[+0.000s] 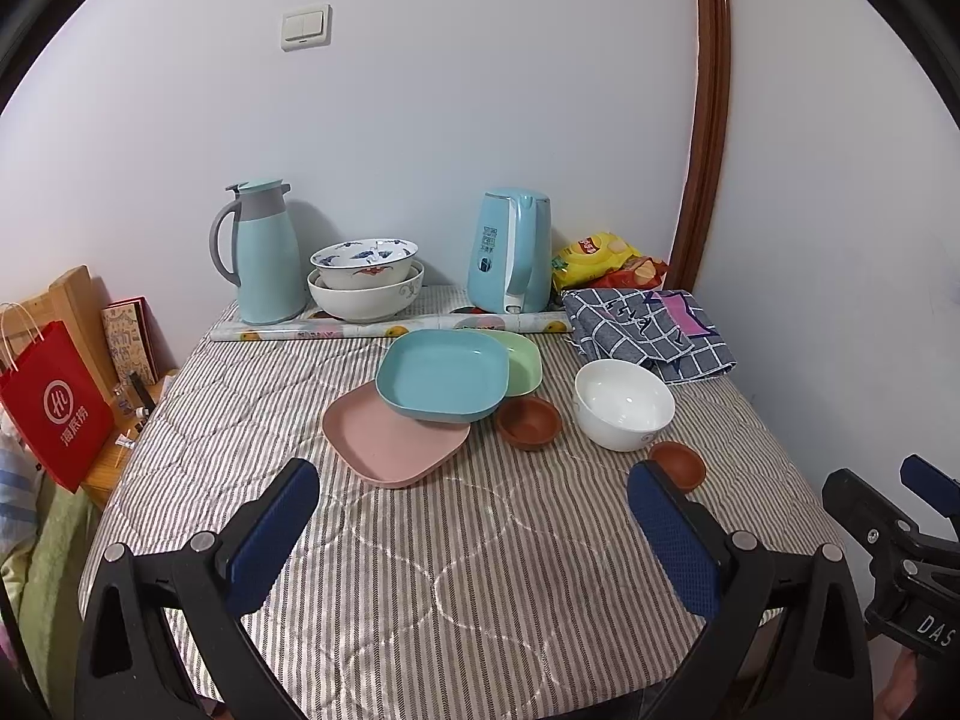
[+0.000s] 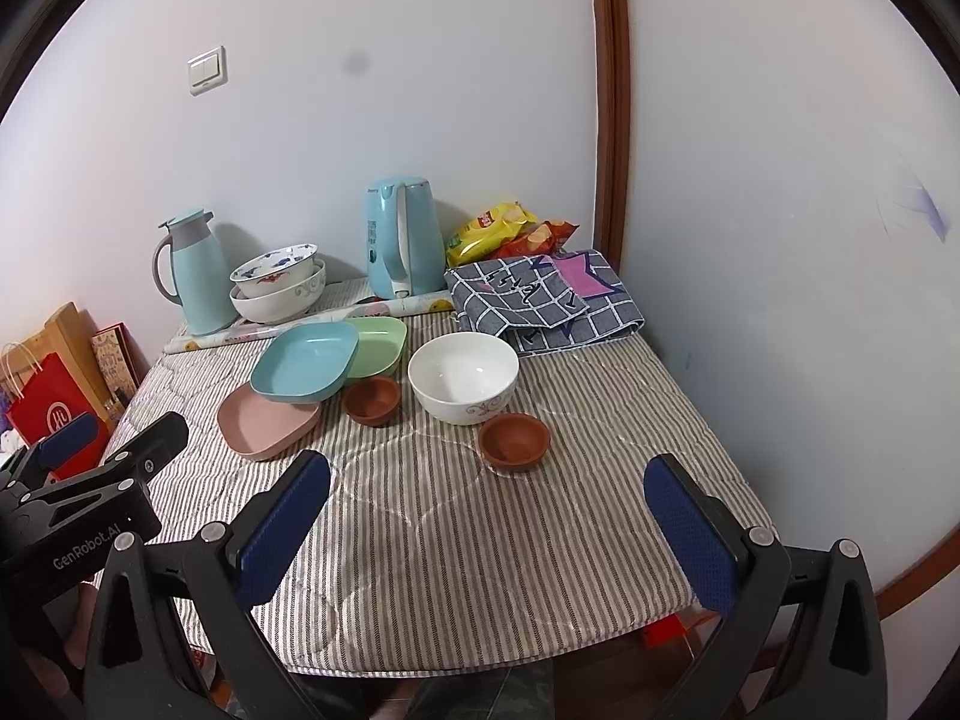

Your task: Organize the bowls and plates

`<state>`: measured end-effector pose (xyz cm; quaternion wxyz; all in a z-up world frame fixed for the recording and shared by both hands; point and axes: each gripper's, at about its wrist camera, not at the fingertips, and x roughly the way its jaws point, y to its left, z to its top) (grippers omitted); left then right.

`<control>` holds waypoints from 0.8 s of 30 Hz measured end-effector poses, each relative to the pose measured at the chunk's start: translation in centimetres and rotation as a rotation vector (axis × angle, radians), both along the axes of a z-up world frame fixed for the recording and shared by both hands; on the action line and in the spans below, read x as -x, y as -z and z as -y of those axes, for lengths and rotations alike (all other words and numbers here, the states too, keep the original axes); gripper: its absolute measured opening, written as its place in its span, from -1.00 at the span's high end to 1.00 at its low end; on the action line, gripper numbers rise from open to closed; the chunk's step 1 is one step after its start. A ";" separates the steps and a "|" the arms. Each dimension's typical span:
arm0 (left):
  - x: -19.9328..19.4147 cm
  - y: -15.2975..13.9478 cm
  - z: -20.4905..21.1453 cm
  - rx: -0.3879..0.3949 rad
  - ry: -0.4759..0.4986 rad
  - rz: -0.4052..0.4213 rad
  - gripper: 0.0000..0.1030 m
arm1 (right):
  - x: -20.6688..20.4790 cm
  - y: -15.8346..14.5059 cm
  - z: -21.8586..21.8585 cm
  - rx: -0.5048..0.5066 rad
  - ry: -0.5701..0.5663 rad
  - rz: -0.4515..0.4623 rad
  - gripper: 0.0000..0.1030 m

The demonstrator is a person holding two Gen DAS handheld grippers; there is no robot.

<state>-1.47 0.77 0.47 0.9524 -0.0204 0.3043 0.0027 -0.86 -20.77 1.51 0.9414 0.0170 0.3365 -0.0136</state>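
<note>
On the striped tablecloth a blue square plate [image 1: 443,373] [image 2: 304,368] rests tilted across a pink plate [image 1: 391,443] [image 2: 264,421] and a green plate [image 1: 523,360] [image 2: 378,345]. Right of them sit a small brown bowl [image 1: 528,421] [image 2: 371,399], a white bowl [image 1: 623,402] [image 2: 463,377] and a second brown bowl [image 1: 678,463] [image 2: 513,439]. Two patterned bowls [image 1: 365,279] [image 2: 279,283] are stacked at the back. My left gripper [image 1: 474,501] and right gripper [image 2: 487,495] both hang open and hold nothing, over the near part of the table, short of the dishes.
A teal thermos jug [image 1: 264,252], a blue kettle [image 1: 510,252], snack bags [image 1: 606,261], a rolled sheet [image 1: 390,327] and a folded checked cloth [image 1: 648,327] line the back. A red paper bag [image 1: 54,408] stands left of the table. Walls close the back and right.
</note>
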 end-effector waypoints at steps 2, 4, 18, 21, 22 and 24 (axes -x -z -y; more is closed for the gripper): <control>0.0 0.0 0.0 0.001 -0.001 0.001 -1.00 | 0.0 0.0 0.0 0.000 0.001 0.001 -0.99; 0.0 0.0 0.0 0.000 0.000 0.000 -1.00 | 0.1 0.0 -0.1 -0.002 0.001 0.001 -0.99; 0.2 -0.1 0.0 0.001 -0.004 0.001 -1.00 | 0.2 -0.3 -0.2 0.002 -0.003 0.005 -0.99; 0.3 -0.2 0.1 0.000 -0.003 0.003 -1.00 | 0.1 -0.3 -0.1 0.000 -0.001 0.004 -0.99; 0.3 -0.2 0.2 -0.001 -0.003 0.004 -1.00 | 0.1 -0.3 0.0 -0.001 0.000 0.003 -0.99; 0.3 -0.3 0.1 -0.001 -0.002 0.003 -1.00 | 0.1 -0.3 0.0 0.005 0.000 0.005 -0.99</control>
